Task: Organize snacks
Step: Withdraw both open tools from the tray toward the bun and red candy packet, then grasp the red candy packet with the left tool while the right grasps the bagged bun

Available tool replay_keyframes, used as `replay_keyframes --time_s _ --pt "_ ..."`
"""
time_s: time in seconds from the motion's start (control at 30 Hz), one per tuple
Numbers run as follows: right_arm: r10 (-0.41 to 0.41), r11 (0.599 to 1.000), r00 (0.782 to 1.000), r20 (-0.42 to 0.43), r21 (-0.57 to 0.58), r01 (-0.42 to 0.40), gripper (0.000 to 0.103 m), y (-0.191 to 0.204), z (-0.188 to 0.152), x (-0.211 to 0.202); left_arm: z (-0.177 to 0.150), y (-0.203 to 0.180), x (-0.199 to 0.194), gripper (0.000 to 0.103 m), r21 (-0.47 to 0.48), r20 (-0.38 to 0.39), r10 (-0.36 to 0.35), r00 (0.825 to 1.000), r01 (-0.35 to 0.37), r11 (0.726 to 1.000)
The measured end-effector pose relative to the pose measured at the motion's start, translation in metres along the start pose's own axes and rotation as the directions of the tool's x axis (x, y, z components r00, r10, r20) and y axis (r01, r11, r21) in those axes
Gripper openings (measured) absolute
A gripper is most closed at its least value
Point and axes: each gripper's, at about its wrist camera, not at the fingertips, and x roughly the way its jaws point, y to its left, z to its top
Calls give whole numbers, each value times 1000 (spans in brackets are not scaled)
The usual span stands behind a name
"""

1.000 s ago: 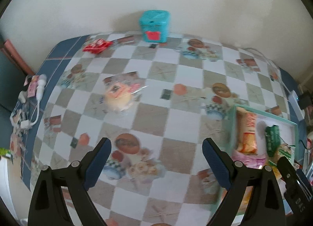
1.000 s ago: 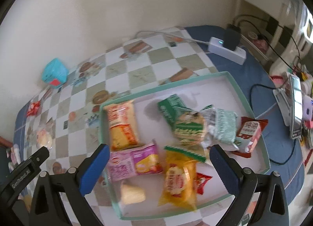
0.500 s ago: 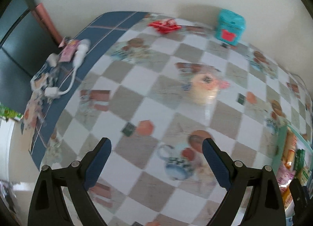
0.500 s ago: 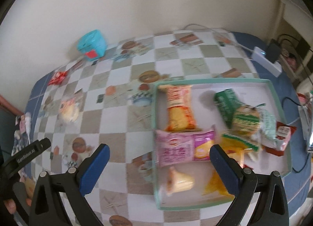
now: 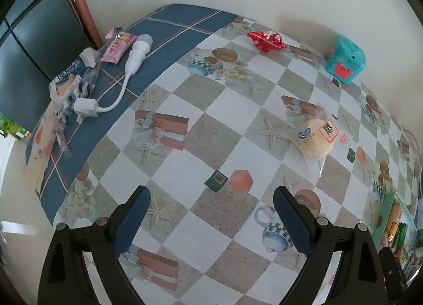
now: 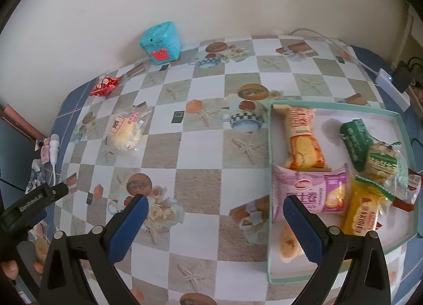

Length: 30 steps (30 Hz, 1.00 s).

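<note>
The left tool (image 5: pixel 211 209) hangs over the checkered, picture-printed worktop (image 5: pixel 211 125) with its blue-padded jaws spread wide and nothing between them. Ahead of it and to the right lies a round pale bun in a clear wrapper (image 5: pixel 316 137), alone on the cloth; farther back a crumpled red snack packet (image 5: pixel 266 40) sits near the wall, with a teal cube-shaped box bearing a red patch (image 5: pixel 345 59) to its right. At the worktop's blue left border lie a white plug with its cord (image 5: pixel 134 59) and a small pink sachet (image 5: pixel 116 50). The right tool (image 6: pixel 215 216) is likewise wide and empty, over bare cloth just left of a shallow mint-rimmed white tray (image 6: pixel 269 146). In the tray lie an orange wrapped cake (image 6: pixel 304 143), a pink packet (image 6: pixel 309 192), a dark green packet (image 6: pixel 355 141) and a yellow packet (image 6: pixel 363 209) (several overlap, so their edges are hard to separate). The same bun shows on the cloth well left of the tray.
</note>
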Motion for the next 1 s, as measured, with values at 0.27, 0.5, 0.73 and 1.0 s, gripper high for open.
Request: replay_keyframes --time_s 0.27,0.5,0.73,1.0 --pt "38 999 999 -20 -9 -38 103 23 7 20 15 14 13 94 -6 2 6 1000 -6 1000" --pt "88 995 996 -27 38 -87 103 45 28 43 31 13 30 94 0 9 -8 1000 8 1000" --pt "108 994 993 -53 33 -107 103 77 60 69 50 13 46 94 -5 47 -48 998 48 999" --pt "154 987 982 -113 54 -148 102 109 88 102 63 25 70 94 -5 50 -51 997 51 999"
